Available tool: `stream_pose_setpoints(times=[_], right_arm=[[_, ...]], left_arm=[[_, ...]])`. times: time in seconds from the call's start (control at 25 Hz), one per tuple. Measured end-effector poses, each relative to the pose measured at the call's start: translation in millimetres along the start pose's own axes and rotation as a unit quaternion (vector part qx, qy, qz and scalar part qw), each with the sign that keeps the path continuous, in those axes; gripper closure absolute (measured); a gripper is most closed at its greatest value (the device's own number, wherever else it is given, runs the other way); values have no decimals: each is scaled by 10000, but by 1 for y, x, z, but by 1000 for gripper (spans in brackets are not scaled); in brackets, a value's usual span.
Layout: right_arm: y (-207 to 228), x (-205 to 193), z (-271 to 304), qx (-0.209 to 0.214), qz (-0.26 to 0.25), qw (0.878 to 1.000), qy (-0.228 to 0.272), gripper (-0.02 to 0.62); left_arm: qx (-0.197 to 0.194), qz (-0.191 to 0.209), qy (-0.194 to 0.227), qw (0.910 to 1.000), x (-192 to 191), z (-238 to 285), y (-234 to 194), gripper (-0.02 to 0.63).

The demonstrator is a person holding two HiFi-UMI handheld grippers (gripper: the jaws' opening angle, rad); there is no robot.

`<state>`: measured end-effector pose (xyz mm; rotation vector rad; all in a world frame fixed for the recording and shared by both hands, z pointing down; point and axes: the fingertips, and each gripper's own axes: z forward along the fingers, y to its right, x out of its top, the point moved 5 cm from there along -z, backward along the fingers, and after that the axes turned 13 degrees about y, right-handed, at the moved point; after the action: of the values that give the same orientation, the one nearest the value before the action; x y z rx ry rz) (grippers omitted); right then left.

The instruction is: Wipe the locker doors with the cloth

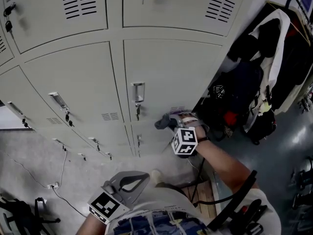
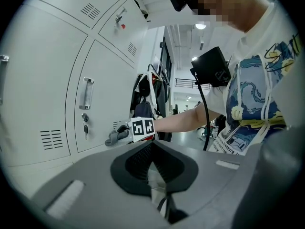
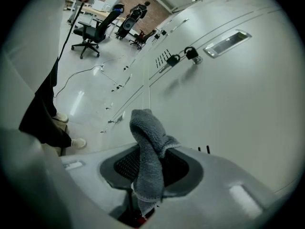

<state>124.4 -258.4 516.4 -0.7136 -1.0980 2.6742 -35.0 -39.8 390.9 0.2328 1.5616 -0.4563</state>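
Right tongs [image 3: 148, 173] are clenched on the grey cloth [image 3: 147, 142], which is held at the lower part of a locker door [image 1: 166, 67]; contact cannot be confirmed. Left tongs [image 2: 153, 163] are closed on nothing, well apart from the lockers.

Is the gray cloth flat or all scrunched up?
Scrunched up: the cloth sticks up in a twisted wad from the right tongs.

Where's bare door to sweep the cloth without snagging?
Free: the plain panel right of the handle, up to the door's top edge. Crowded: handle and hanging key on the left, jackets past the locker's right side. The right gripper grips the cloth.
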Motion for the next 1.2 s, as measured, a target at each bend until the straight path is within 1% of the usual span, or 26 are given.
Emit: stream_pose_setpoints(times=[0.08, 0.2, 0.28, 0.36, 0.48, 0.56, 0.72, 0.84, 0.96, 1.08, 1.2], right_arm=[[1, 3, -4, 9, 7, 10000, -1, 480], [11, 19, -24, -55, -46, 9999, 94, 480], [25, 36, -44, -166, -49, 9996, 223, 480], [46, 57, -69, -373, -78, 9986, 377, 480], [88, 89, -110, -842, -256, 9942, 621, 480], [119, 111, -138, -1222, -422, 9886, 775, 480], [178, 150, -186, -2030, -756, 9718, 934, 480], [212, 163, -206, -2486, -1027, 9585, 941, 480], [228, 166, -206, -2597, -1133, 9548, 901, 480], [224, 164, -198, -2595, -1275, 9539, 805, 480], [207, 151, -181, -2362, -1299, 9602, 735, 480]], left_arm=[[-13, 27, -11, 10000, 2, -1, 0, 604], [7, 30, 1, 10000, 2, -3, 0, 604], [-8, 48, -13, 10000, 3, -5, 0, 604], [-25, 64, -2, 10000, 4, -6, 1, 604], [-49, 97, 15, 9999, 5, -7, 2, 604], [-79, 132, 21, 9999, 6, -7, 4, 604], [-107, 146, 66, 9998, 6, -8, 7, 604], [-79, 124, 94, 9998, 7, -9, 9, 604], [-53, 125, 107, 9999, 7, -10, 9, 604], [-56, 142, 101, 9998, 8, -10, 10, 604], [-36, 133, 119, 9998, 6, -10, 9, 604]])
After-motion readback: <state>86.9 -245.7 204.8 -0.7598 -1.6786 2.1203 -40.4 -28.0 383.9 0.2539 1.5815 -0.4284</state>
